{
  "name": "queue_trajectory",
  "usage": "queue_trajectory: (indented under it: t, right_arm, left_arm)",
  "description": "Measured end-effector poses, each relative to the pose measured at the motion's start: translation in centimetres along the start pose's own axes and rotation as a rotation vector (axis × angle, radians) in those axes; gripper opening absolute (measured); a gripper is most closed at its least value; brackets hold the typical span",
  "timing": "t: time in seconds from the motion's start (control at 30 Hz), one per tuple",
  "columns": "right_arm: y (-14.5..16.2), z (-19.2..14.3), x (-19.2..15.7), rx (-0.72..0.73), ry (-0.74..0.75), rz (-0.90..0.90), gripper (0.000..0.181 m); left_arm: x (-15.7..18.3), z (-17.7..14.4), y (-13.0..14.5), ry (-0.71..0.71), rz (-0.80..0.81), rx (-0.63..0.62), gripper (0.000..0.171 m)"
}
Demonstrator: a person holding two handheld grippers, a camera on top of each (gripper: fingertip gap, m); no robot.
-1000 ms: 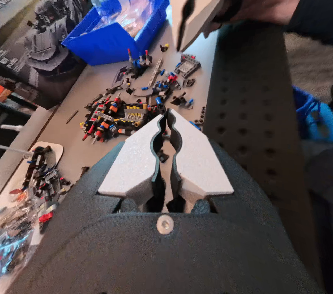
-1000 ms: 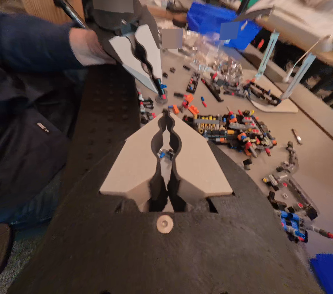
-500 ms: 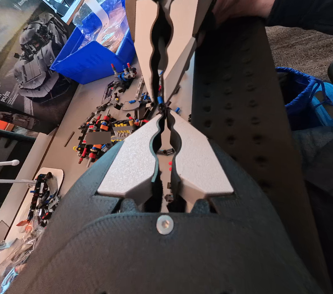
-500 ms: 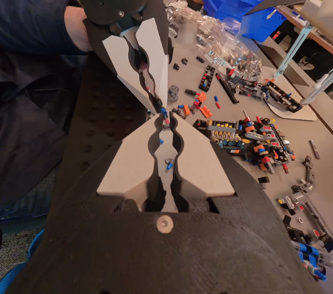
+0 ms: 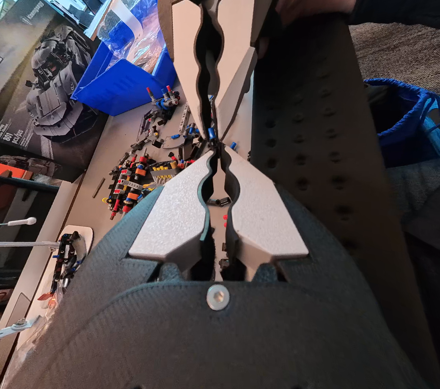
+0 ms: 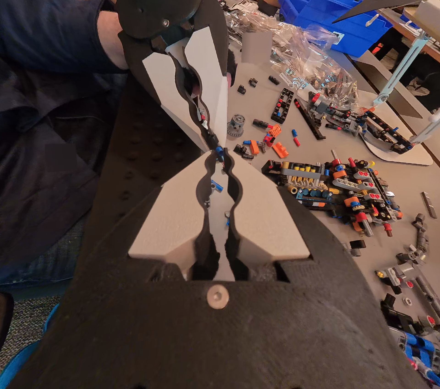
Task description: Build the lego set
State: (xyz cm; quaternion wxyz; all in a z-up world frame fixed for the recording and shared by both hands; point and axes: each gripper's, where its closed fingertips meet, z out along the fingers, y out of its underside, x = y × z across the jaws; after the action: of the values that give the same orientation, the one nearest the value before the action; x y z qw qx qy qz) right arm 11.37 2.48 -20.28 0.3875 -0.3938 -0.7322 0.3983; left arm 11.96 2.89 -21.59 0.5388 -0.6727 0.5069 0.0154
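Note:
My left gripper (image 5: 217, 148) is shut on a small black connector piece (image 5: 215, 143). My right gripper (image 6: 219, 154) is shut on a small blue pin (image 6: 218, 151). The two grippers meet tip to tip above the near edge of the grey table (image 6: 309, 139), and the blue pin touches the black piece. In the left wrist view the right gripper (image 5: 211, 135) comes down from the top with the blue pin (image 5: 211, 132). In the right wrist view the left gripper (image 6: 212, 143) comes in from the upper left. The partly built lego chassis (image 6: 333, 187) lies on the table to the right.
Loose lego pieces are scattered around the chassis (image 5: 140, 177). A blue bin (image 5: 123, 89) and the set's box (image 5: 42, 82) stand at the back. Clear bags of parts (image 6: 297, 56) lie beyond. A black perforated board (image 5: 309, 139) runs along the table edge. A white stand (image 6: 392, 139) holds a sub-assembly. Only a small space, under 4 cm, lies between the two pairs of fingers.
The two grippers were apart a second ago and have come together tip to tip. The blue pin and the black piece now touch.

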Motion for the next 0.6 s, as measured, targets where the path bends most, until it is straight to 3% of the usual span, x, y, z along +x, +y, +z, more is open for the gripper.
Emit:
queue_trajectory:
  t: [0.27, 0.6]
  right_arm:
    - [0.35, -0.01, -0.2, -0.018, -0.037, 0.05, 0.003]
    - [0.73, -0.03, -0.39, -0.059, -0.014, -0.022, 0.003]
  left_arm:
    - [0.23, 0.27, 0.23, -0.021, 0.059, -0.031, 0.0]
    - [0.37, 0.45, 0.41, -0.029, 0.089, -0.05, 0.0]
